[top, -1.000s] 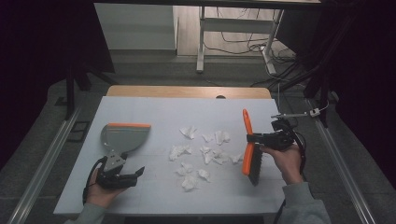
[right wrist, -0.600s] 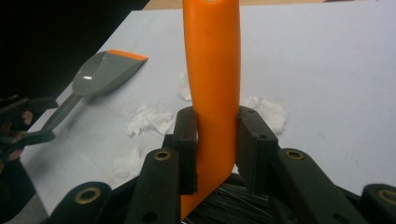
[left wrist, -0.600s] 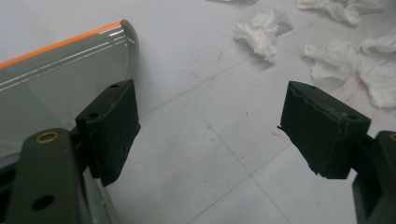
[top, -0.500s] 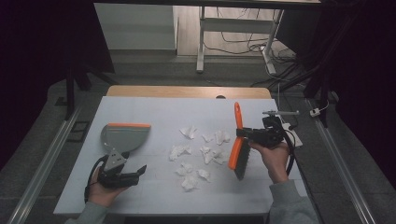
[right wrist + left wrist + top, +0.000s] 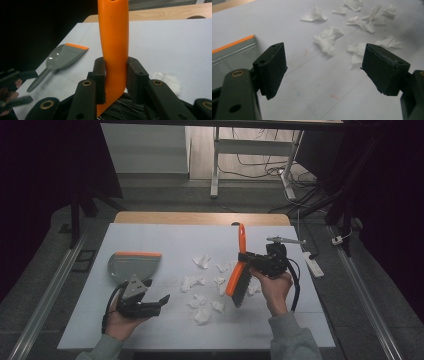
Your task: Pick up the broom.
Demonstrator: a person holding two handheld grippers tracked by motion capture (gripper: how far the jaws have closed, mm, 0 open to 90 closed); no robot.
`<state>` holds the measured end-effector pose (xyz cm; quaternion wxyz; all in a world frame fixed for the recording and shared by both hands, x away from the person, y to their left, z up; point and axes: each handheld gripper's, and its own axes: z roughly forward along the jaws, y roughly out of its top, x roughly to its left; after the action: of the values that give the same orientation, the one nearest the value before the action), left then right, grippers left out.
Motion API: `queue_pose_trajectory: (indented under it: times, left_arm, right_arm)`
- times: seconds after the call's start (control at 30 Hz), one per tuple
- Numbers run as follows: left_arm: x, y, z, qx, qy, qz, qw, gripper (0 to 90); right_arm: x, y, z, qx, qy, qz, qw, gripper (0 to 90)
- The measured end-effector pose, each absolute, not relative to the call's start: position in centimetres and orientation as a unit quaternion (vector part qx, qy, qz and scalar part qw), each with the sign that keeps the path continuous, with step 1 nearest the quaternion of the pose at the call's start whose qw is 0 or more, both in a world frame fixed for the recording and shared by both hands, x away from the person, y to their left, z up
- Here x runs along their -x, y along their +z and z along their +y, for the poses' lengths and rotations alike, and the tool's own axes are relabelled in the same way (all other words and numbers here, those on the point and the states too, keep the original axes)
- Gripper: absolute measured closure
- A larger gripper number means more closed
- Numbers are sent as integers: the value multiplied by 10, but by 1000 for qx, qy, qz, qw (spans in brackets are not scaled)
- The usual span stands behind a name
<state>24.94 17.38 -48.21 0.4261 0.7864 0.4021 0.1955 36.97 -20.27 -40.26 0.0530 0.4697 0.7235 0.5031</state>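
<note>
Your right gripper point(image 5: 248, 260) has its jaws clamped on the orange handle of the brush point(image 5: 238, 276) — in the right gripper view the handle point(image 5: 114, 45) stands straight up between the two black pads, bristles dark below them. From above, the brush hangs tilted over the right part of the white table point(image 5: 280, 320), bristle end low and just beside the nearest tissue scraps point(image 5: 202, 285). Those scraps lie scattered across the middle of the table. Your left gripper point(image 5: 157, 301) sits near the front left, jaws spread wide and holding nothing — in its own view the pads point(image 5: 273, 67) frame bare tabletop with the scraps point(image 5: 352, 30) beyond. The grey dustpan point(image 5: 131, 265), orange lip on its far edge, lies flat just beyond that gripper.
</note>
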Motion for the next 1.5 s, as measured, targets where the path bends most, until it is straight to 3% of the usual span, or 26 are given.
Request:
queue_pose_trajectory:
  times: [0.43,0.87,1.0,1.27,1.5]
  left_arm:
    - [-258,-473,113,-812,170,348,436,205]
    - [-266,-472,80,-816,150,333,449,226]
    - [-270,-473,77,-809,142,336,462,309]
    - [-270,-471,78,-800,137,341,475,335]
    - [-270,-474,74,-802,136,335,475,457]
  right_arm:
    - [-363,-410,-164,-466,527,707,69,711]
    - [-355,-425,-151,-478,551,681,67,711]
    - [-348,-427,-143,-476,562,672,70,711]
    - [-343,-426,-139,-474,574,664,66,711]
    - [-337,-420,-138,-470,595,650,56,711]
